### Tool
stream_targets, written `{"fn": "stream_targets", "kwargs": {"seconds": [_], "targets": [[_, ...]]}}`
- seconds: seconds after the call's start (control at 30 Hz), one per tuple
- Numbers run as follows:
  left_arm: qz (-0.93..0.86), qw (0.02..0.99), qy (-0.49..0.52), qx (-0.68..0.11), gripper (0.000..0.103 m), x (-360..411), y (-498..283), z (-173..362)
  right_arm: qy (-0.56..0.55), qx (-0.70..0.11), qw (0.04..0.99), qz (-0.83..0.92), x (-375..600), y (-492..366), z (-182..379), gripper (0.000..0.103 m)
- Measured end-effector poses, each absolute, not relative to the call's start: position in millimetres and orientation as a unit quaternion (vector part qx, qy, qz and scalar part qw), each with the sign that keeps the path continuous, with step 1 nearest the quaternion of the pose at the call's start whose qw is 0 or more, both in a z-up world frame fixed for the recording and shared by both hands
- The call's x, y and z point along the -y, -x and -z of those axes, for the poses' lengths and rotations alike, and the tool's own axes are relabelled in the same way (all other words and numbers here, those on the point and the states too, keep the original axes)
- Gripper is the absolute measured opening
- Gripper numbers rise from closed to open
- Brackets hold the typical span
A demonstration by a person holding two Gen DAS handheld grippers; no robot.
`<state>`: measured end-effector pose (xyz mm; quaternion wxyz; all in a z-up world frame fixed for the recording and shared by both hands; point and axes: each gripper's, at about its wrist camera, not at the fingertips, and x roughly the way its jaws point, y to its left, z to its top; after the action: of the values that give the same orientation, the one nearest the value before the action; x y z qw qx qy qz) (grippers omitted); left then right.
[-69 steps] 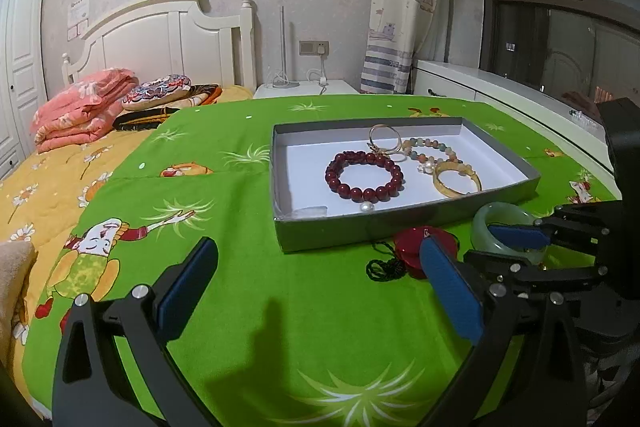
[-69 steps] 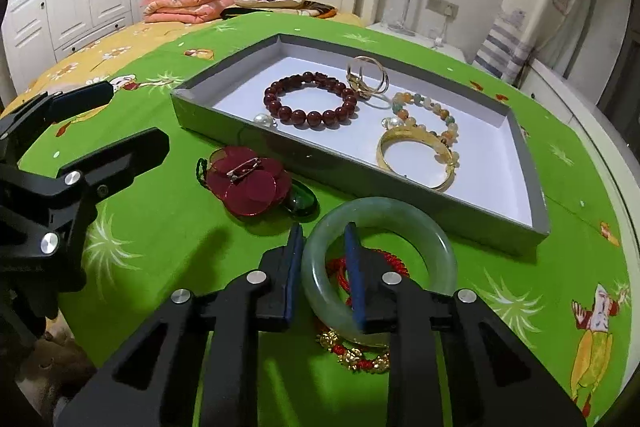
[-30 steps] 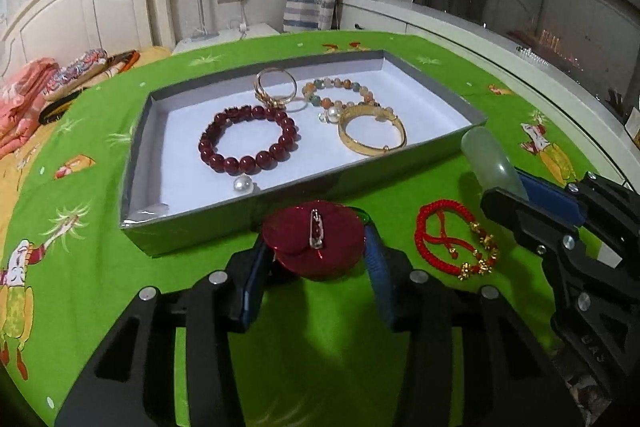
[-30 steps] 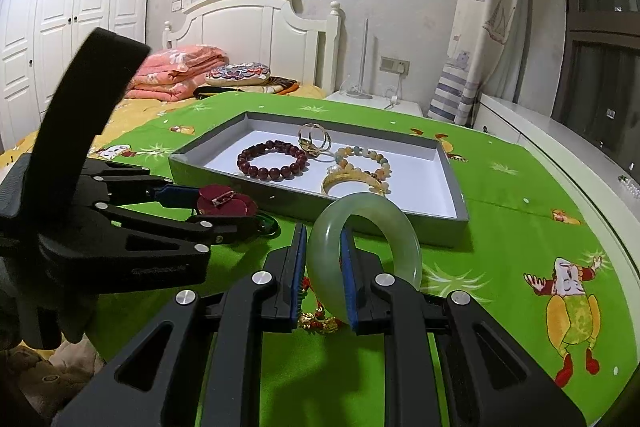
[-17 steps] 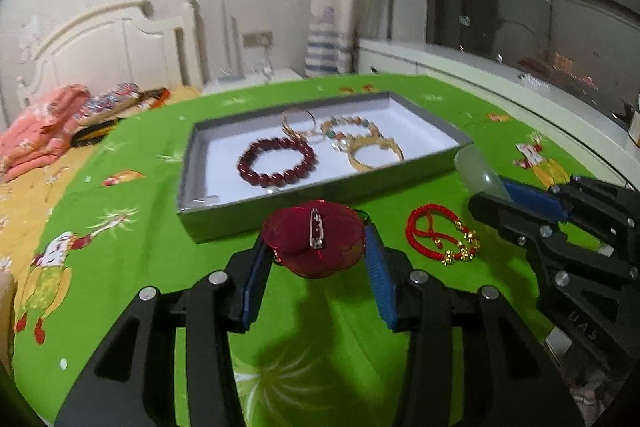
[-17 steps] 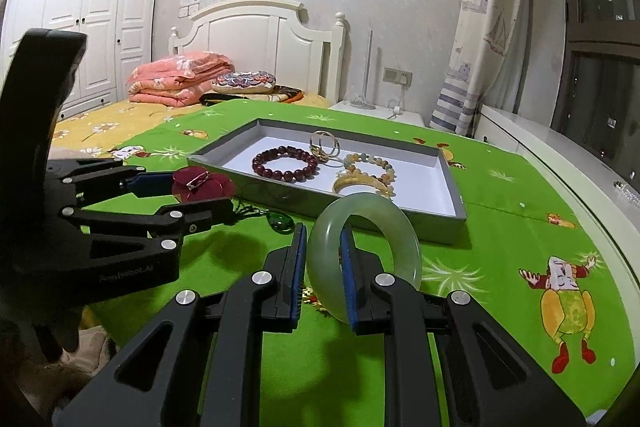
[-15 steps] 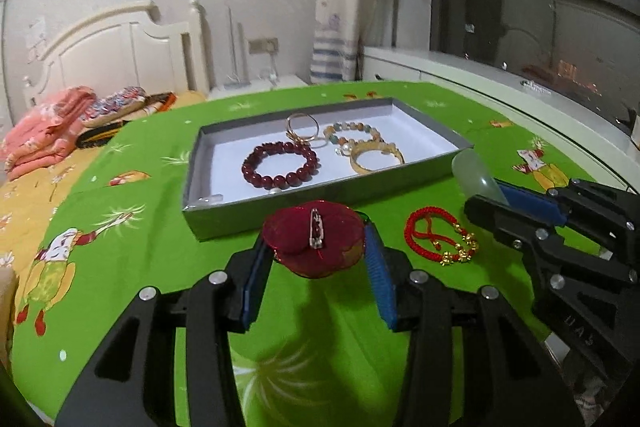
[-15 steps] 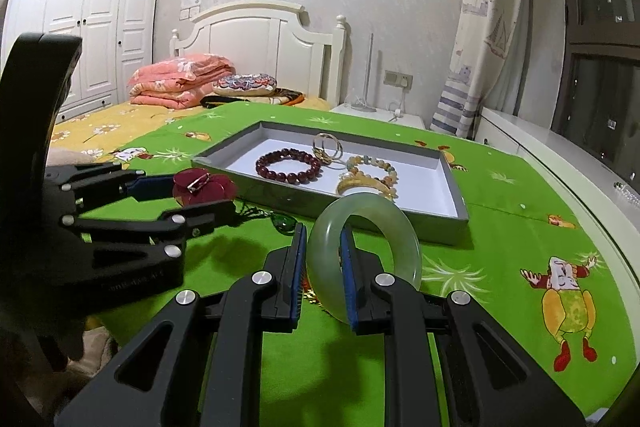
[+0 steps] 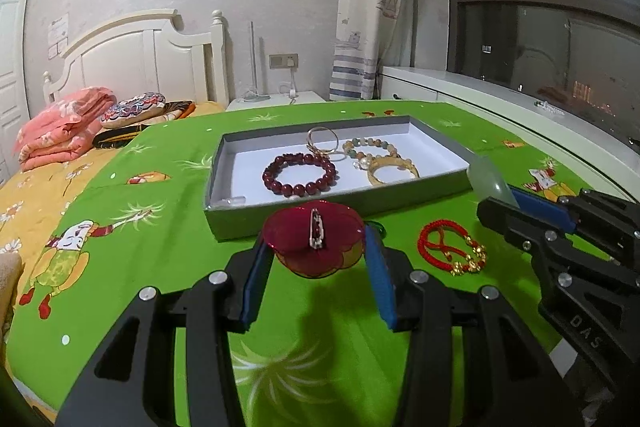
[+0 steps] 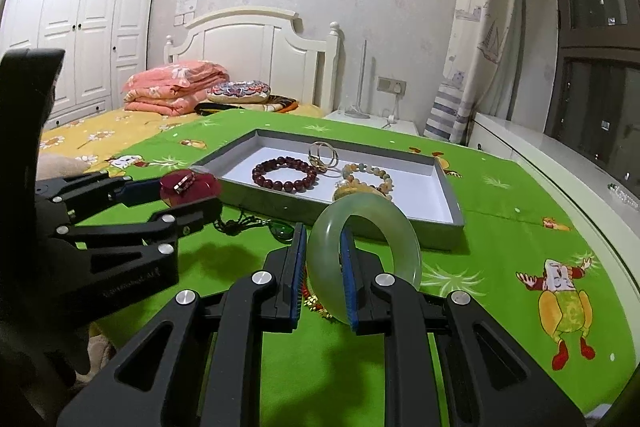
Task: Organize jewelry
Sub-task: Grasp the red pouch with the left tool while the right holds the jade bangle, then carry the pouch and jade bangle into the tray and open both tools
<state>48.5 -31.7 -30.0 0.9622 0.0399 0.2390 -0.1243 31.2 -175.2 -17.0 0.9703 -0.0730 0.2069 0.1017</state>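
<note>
Left gripper (image 9: 316,259): clamped on a dark red brooch (image 9: 316,243), one blue pad at each side of it, raised clear of the green cloth (image 9: 160,267).
Brooch: round, flower-like, deep red with a paler lower edge; a silver pin lies across its upturned back. In the right wrist view it shows at the left (image 10: 188,187), held just in front of the tray's near-left corner.
Right gripper (image 10: 323,267): closed on a pale green bangle (image 10: 364,251), pads pinching the left part of the ring, one outside and one inside.
Bangle: thick, smooth, milky translucent green, standing upright and lifted above the cloth.
Tray (image 9: 404,201): shallow grey box with white floor, beyond both tools; it holds a dark red bead bracelet (image 9: 300,175), thin gold rings (image 9: 322,141), a pastel bead bracelet (image 9: 372,147) and a gold bangle (image 9: 394,174).
On the cloth: a red cord bracelet (image 9: 448,247) with gold beads lies between the grippers; a green pendant (image 10: 282,229) on a dark cord lies near the tray's front wall.
</note>
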Motion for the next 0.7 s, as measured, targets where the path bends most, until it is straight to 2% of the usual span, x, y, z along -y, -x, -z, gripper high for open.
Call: {"fn": "stream_targets", "kwargs": {"seconds": [0.7], "targets": [[0.101,0.965,-0.031,-0.239,0.044,23,-101,3,0.117,-0.211,0.967,-0.085,180,-95,-9,0.018]]}}
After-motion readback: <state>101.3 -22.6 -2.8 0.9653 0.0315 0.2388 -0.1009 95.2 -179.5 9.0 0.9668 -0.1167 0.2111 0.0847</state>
